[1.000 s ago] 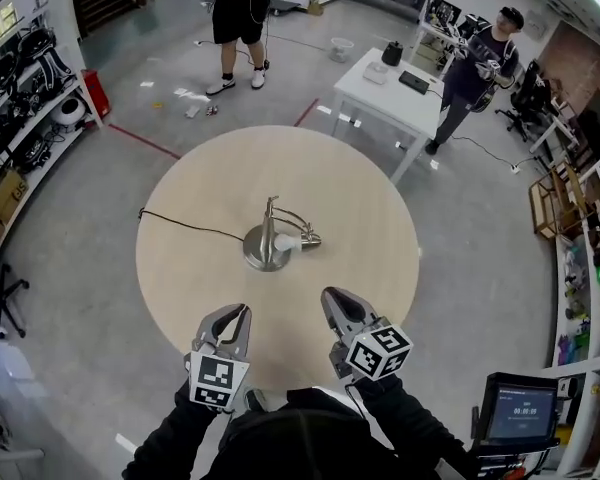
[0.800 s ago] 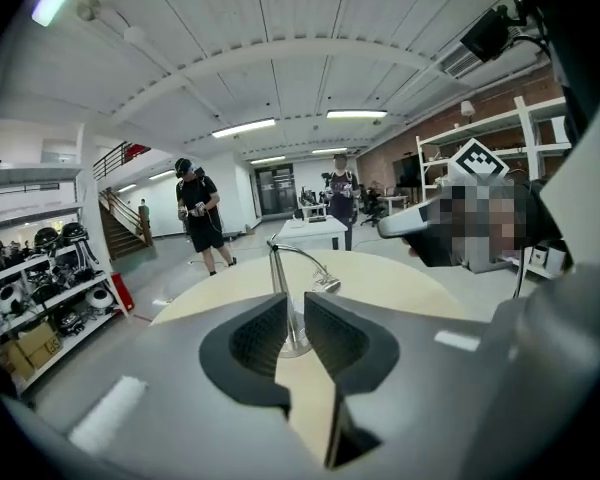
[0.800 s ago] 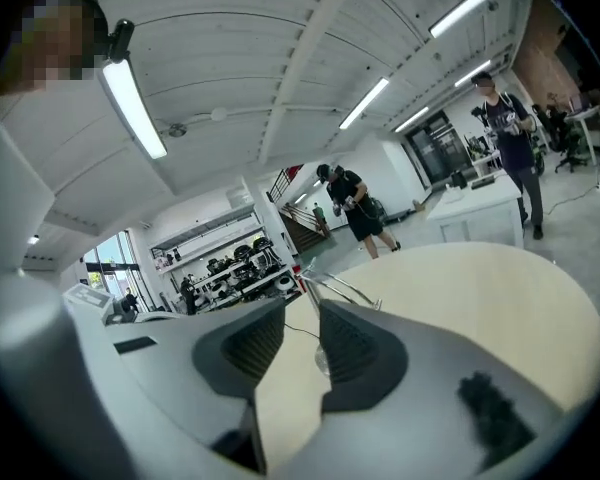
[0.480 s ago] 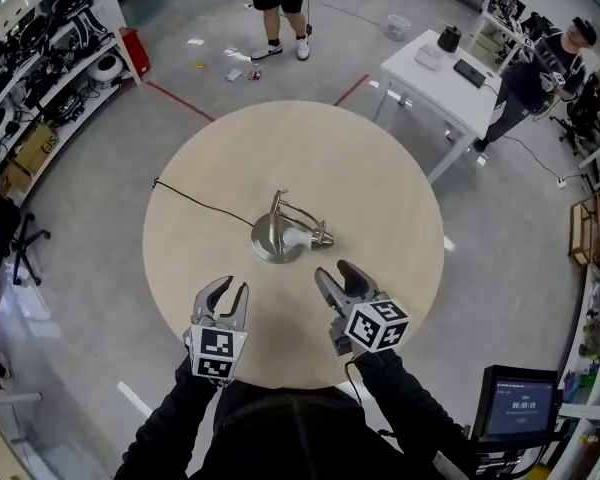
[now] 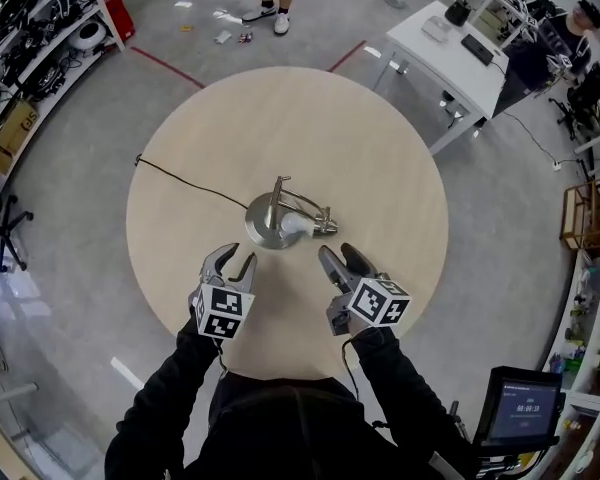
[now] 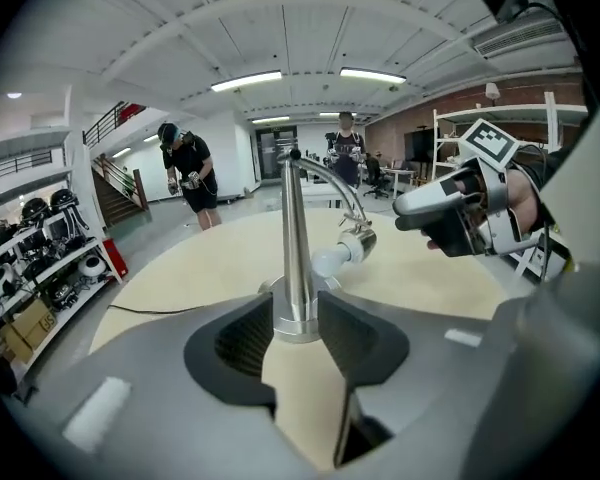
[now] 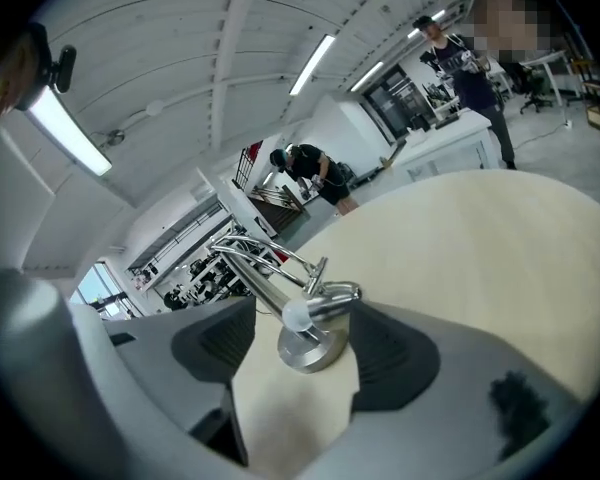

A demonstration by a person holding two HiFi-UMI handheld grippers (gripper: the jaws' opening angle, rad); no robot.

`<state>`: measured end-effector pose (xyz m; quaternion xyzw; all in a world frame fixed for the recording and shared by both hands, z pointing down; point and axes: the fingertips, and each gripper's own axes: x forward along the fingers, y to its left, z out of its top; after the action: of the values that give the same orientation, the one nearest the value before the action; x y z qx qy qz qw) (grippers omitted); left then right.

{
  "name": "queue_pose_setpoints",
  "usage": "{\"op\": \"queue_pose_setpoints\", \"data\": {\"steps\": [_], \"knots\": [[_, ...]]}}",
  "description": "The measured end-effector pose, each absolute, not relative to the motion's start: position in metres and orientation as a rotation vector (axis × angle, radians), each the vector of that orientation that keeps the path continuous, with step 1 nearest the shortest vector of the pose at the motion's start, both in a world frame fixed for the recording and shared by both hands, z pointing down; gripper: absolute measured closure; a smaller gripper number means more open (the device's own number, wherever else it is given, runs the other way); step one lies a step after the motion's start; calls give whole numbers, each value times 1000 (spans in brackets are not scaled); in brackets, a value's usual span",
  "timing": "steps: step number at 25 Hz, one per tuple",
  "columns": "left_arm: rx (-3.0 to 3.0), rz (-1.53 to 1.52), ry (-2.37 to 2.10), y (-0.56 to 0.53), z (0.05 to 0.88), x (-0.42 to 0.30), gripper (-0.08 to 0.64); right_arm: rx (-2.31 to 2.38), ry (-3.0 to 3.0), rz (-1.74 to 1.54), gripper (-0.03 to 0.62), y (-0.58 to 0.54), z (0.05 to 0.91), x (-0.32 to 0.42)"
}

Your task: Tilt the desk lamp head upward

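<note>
Left gripper (image 5: 235, 261) and right gripper (image 5: 336, 252) have just been opening, both empty; the lamp head (image 5: 315, 227) lies just beyond the right one.

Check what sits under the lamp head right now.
Under the lamp head, the bulb hangs above the round base and bare table; nothing else is there. The tabletop beneath the base is covered.

Your left gripper (image 6: 295, 314) has just been opening its jaws; they stand apart, gripping nothing. Through the gap you see the desk lamp (image 6: 296, 233) upright on the round table (image 6: 180, 273). Its lamp head (image 6: 357, 244) and white bulb (image 6: 330, 260) droop rightward, near your right gripper (image 6: 412, 208).
</note>
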<state>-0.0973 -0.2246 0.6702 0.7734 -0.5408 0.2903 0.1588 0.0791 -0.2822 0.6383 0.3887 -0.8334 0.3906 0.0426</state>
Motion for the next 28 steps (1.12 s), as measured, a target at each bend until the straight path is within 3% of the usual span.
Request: {"op": "queue_pose_setpoints", "data": {"steps": [13,28], "knots": [[2234,893,-1383,-290,755,-83,410,1212,-2418,1390,282,-333,713,65],[2194,952,-1308,-279,781,-75,420,1172,-2469,1489,279,-333,716,47]]}}
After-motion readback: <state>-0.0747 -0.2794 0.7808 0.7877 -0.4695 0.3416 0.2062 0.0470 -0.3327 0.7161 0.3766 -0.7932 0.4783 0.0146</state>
